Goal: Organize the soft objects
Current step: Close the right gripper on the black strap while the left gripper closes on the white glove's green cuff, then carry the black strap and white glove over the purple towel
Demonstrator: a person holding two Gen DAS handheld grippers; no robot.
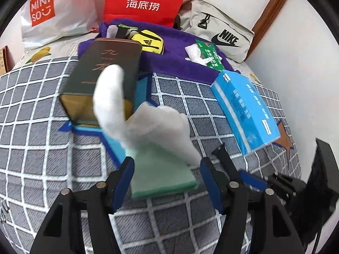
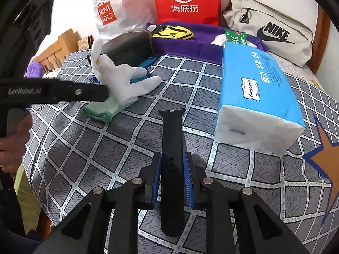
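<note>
A bed (image 2: 70,148) covered with a grey checked sheet fills the corner of a white-walled room; along the wall behind it stand a white MINISO bag (image 2: 114,10), a red paper bag (image 2: 186,0) and a beige Nike pouch (image 2: 273,33), with a purple towel (image 2: 190,46) spread in front of them. The right gripper (image 2: 172,177) holds a black watch strap (image 2: 171,139) lengthwise between its blue pads, its jaws closed on the strap's punched end, so that the strap hangs level over the sheet, apparently for carrying. The left gripper (image 1: 167,182) hovers with its jaws apart on either side of the pale green cuff of a white glove (image 1: 148,127), which lies on the sheet with its fingers propped against a dark box (image 1: 103,74); this stance suggests that the cuff, the flattest and firmest part, is the intended grip. A blue tissue pack (image 2: 256,97) lies to the right, well apart from the glove. A green tissue packet (image 1: 209,57) and a yellow adidas item (image 1: 150,41) rest on the purple towel, which may serve as the collecting place, though that cannot be confirmed.
</note>
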